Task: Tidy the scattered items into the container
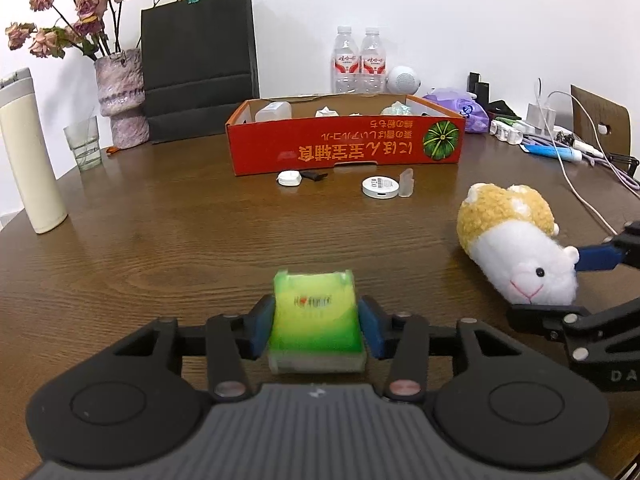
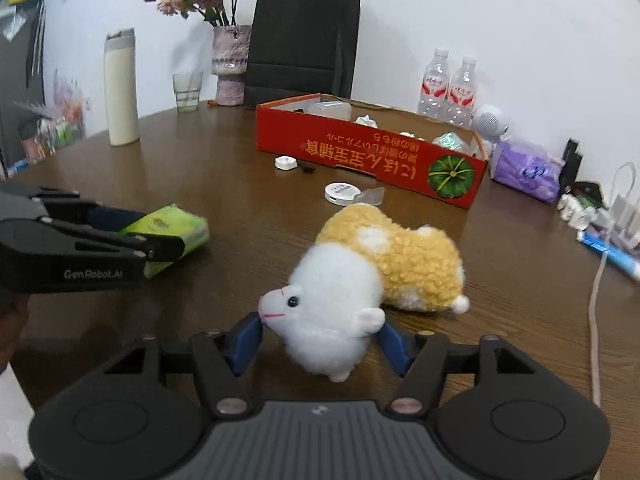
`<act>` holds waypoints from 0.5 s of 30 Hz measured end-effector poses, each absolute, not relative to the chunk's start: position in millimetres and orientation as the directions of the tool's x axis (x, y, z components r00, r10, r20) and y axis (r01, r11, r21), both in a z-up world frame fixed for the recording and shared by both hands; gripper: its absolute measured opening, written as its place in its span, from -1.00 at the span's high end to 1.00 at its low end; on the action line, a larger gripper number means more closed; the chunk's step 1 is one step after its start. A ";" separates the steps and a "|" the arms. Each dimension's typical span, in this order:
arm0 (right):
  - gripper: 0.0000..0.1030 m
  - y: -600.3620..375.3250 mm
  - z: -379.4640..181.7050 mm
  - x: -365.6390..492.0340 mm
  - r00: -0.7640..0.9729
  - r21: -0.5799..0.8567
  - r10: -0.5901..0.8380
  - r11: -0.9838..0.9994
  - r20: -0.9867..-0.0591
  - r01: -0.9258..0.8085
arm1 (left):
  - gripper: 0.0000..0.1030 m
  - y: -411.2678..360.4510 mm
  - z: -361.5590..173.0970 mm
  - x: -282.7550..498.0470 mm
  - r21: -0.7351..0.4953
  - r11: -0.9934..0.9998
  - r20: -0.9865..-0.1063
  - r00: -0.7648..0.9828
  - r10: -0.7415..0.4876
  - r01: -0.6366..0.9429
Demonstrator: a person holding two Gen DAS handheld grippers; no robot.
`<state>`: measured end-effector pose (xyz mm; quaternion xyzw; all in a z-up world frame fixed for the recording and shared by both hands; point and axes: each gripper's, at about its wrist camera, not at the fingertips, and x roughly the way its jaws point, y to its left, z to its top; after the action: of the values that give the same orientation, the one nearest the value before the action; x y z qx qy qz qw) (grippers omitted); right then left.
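Observation:
A green tissue pack lies on the wooden table between the blue pads of my left gripper, which touch both its sides; seen side-on, that gripper straddles the pack. The white head of a yellow-and-white plush hamster sits between the pads of my right gripper, one pad at the snout, one at the ear. The red cardboard box stands farther back with several items inside. In front of it lie a white disc, a small white case and a clear cap.
A cream flask, a glass, a vase of dried roses and a black paper bag line the back left. Two water bottles, a purple bag and cables crowd the back right.

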<state>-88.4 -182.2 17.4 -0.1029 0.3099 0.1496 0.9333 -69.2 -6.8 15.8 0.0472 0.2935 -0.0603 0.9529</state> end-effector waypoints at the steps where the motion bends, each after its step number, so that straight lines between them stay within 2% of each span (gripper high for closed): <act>1: -0.47 -181.5 19.0 -90.8 0.768 -0.093 0.214 0.938 -0.603 -0.334 | -0.07 -7.8 16.2 -68.7 0.054 0.988 -0.564 0.821 -0.092 0.148; 4: -0.49 -182.7 22.8 -88.6 0.777 -0.016 0.234 0.954 -0.584 -0.299 | -0.06 -9.7 16.5 -65.7 0.057 0.986 -0.566 0.819 -0.097 0.156; 5: -0.47 -183.9 23.3 -84.4 0.779 0.011 0.228 0.962 -0.584 -0.273 | 0.09 -9.6 16.1 -64.5 0.058 0.986 -0.570 0.816 -0.095 0.156; 6: -0.46 -185.6 23.6 -79.6 0.783 0.036 0.217 0.970 -0.583 -0.242 | 0.14 -8.7 15.8 -63.9 0.056 0.987 -0.573 0.814 -0.094 0.153; 7: -0.41 -187.5 23.5 -75.2 0.784 0.060 0.209 0.975 -0.584 -0.215 | 0.15 -7.2 15.7 -64.0 0.047 0.987 -0.573 0.813 -0.098 0.152; 8: -0.18 -189.2 22.8 -70.8 0.781 0.084 0.205 0.977 -0.590 -0.194 | 0.18 -5.4 15.7 -64.7 0.036 0.988 -0.572 0.814 -0.102 0.150; 9: -0.11 -190.1 21.1 -66.6 0.773 0.108 0.211 0.977 -0.598 -0.183 | 0.19 -3.9 15.9 -65.8 0.029 0.989 -0.570 0.815 -0.103 0.145; 15: -0.04 -182.9 20.1 -71.1 0.787 0.085 0.188 0.982 -0.588 -0.171 | 0.22 2.6 25.6 -77.1 0.006 0.997 -0.533 0.844 -0.066 0.082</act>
<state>-71.1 -182.9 20.1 0.0136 0.3124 0.0950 0.9451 -77.1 2.6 25.6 0.0141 0.2770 -0.0384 0.9600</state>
